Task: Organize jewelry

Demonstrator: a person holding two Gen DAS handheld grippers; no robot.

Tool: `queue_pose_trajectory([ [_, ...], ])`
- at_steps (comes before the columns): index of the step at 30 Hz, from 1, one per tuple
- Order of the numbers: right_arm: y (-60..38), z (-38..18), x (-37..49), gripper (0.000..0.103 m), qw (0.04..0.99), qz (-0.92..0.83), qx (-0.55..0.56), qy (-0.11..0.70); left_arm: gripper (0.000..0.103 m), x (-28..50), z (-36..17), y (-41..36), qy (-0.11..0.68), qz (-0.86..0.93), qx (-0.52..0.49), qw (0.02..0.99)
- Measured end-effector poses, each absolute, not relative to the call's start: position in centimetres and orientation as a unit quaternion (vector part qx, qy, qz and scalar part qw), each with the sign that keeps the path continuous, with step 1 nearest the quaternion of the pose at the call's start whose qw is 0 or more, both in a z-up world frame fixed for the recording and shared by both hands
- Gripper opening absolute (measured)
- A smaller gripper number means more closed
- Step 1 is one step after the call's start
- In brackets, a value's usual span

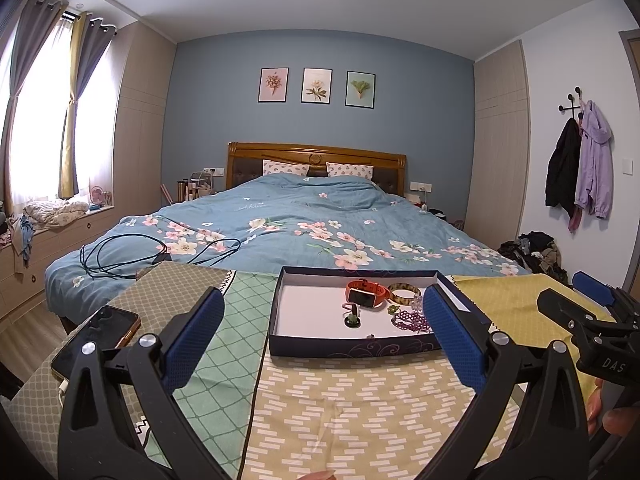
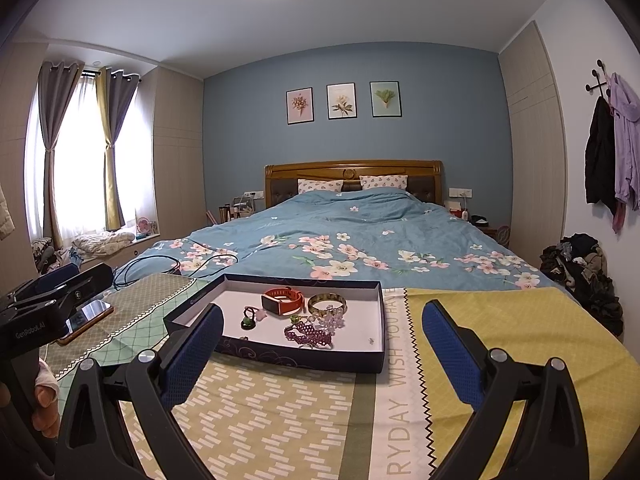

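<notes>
A shallow dark blue box (image 1: 352,346) (image 2: 296,356) with a white floor sits on a patchwork cloth (image 1: 352,408) (image 2: 280,412). Inside lie an orange watch (image 1: 366,294) (image 2: 282,300), a tortoiseshell bangle (image 1: 405,293) (image 2: 327,303), purple beads (image 1: 412,320) (image 2: 308,336), clear beads (image 2: 332,320) and a small green ring (image 1: 353,319) (image 2: 248,321). My left gripper (image 1: 323,320) stands open above the cloth, short of the box. My right gripper (image 2: 322,334) is open too, near the box's right front corner. Nothing is held.
A phone (image 1: 96,340) (image 2: 86,318) lies on the cloth at the left. Beyond the table is a bed (image 1: 300,224) (image 2: 360,240) with cables (image 1: 120,256) on it. A clothes pile (image 2: 584,272) sits at the right wall. A hand (image 2: 44,404) grips the left tool.
</notes>
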State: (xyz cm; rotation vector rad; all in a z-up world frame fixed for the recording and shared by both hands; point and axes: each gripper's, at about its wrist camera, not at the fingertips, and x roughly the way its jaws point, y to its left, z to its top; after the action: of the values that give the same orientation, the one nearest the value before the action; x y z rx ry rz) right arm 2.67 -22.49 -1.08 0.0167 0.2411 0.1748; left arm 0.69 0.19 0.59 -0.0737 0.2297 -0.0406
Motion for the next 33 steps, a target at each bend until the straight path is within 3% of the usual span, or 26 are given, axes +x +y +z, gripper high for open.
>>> queue_pose_trajectory([
  [33, -22.23, -1.26, 3.01, 0.096, 0.988, 0.089, 0.009, 0.123, 0.098, 0.53, 0.45, 0.21, 0.112, -0.019, -0.036, 0.993],
])
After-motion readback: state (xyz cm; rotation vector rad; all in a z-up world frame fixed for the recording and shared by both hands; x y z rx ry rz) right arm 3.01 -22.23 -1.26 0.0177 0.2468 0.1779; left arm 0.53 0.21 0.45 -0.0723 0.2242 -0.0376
